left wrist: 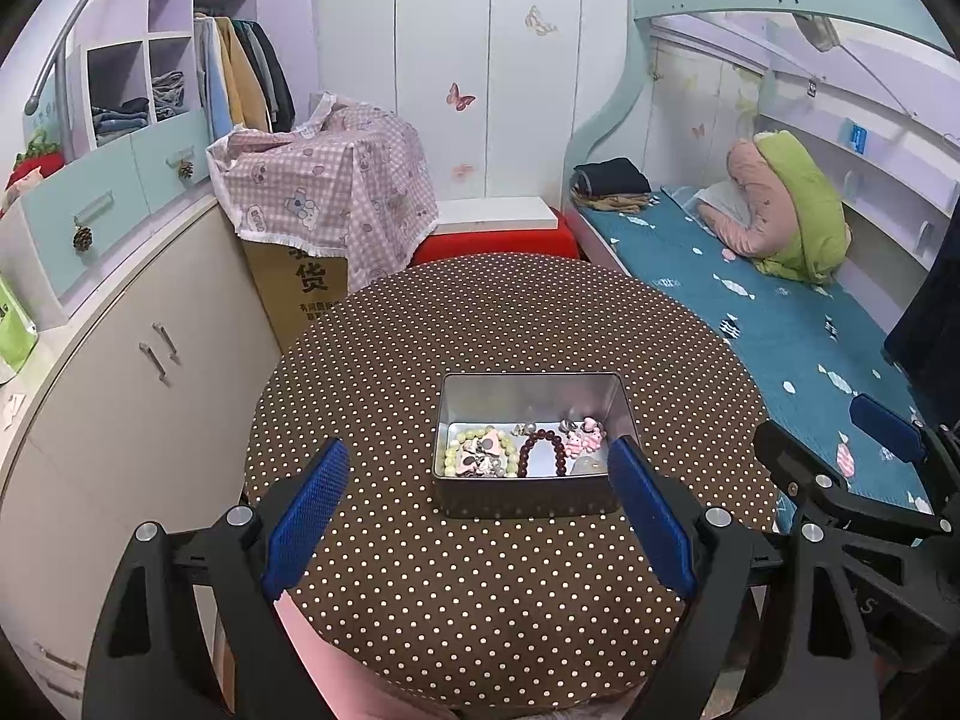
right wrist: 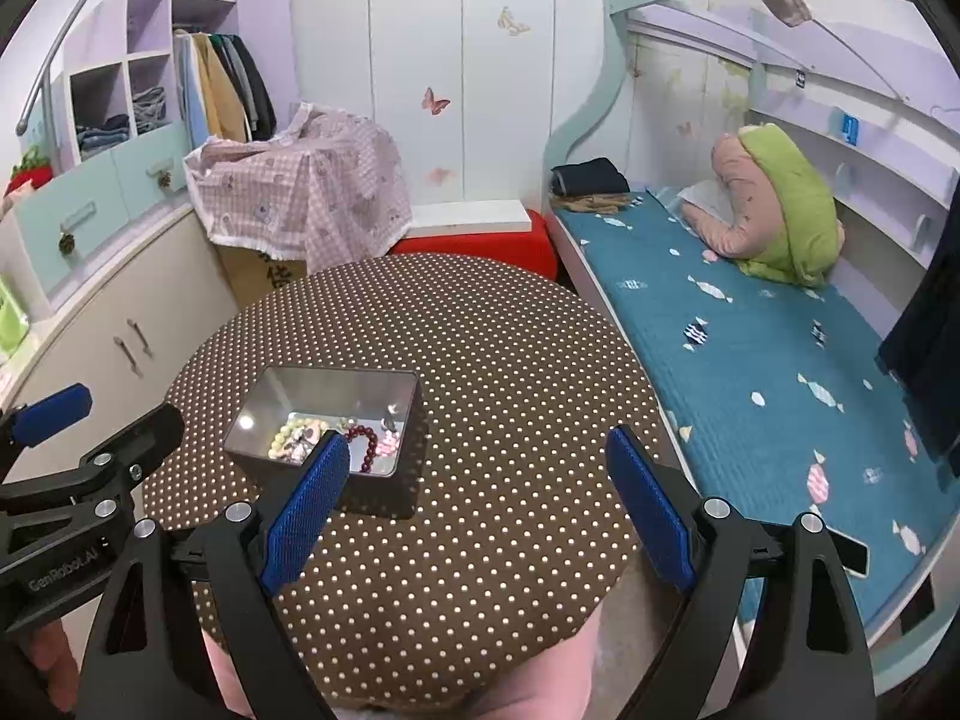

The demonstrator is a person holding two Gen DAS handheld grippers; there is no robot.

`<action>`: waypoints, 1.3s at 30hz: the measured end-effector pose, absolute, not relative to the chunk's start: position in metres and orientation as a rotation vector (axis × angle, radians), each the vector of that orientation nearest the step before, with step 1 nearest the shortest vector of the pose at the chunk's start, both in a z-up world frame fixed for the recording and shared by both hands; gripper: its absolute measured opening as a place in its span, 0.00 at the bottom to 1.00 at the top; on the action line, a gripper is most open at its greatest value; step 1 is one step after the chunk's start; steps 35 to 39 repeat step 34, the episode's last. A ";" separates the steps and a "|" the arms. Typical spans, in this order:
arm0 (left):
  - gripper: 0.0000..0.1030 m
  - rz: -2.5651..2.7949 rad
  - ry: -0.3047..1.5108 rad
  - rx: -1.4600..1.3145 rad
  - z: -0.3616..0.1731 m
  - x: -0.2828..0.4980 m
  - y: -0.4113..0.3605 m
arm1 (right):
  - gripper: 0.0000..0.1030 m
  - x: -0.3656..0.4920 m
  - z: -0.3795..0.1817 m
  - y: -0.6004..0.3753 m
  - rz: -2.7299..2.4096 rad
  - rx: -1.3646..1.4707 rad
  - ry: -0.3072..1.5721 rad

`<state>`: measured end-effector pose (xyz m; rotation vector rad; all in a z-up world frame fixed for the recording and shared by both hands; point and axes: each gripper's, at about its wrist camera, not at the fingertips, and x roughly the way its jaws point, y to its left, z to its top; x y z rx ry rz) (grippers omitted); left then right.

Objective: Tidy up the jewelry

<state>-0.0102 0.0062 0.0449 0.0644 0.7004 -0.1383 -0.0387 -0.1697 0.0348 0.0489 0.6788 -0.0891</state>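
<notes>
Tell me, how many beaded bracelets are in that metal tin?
2 that I can make out, both lying in the metal tin: a pale green beaded bracelet on its left, a dark red beaded bracelet in the middle. The charms may hide more.

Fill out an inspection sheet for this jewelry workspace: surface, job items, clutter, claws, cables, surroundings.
Surface: round table under a brown polka-dot cloth.
Job's things: open metal tin holding a dark red bead bracelet, a pale green bead bracelet and pink trinkets.
Clutter: nothing seen on the cloth beside the tin.
Claws: left claw and right claw both open, empty, short of the tin.
Cables: nothing seen.
Surroundings: bunk bed, cabinet, covered cardboard box.
</notes>
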 end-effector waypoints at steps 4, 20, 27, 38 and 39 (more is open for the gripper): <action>0.83 -0.146 0.711 0.064 0.043 -0.008 0.006 | 0.82 -0.039 0.034 -0.171 -0.091 0.051 0.683; 0.83 -0.147 0.732 0.066 0.038 -0.002 0.008 | 0.82 -0.032 0.027 -0.175 -0.094 0.055 0.697; 0.83 -0.139 0.730 0.080 0.037 -0.002 0.009 | 0.82 -0.030 0.024 -0.173 -0.096 0.055 0.704; 0.83 -0.143 0.734 0.074 0.036 -0.003 0.010 | 0.82 -0.029 0.023 -0.172 -0.098 0.054 0.705; 0.83 -0.143 0.734 0.074 0.036 -0.003 0.010 | 0.82 -0.029 0.023 -0.172 -0.098 0.054 0.705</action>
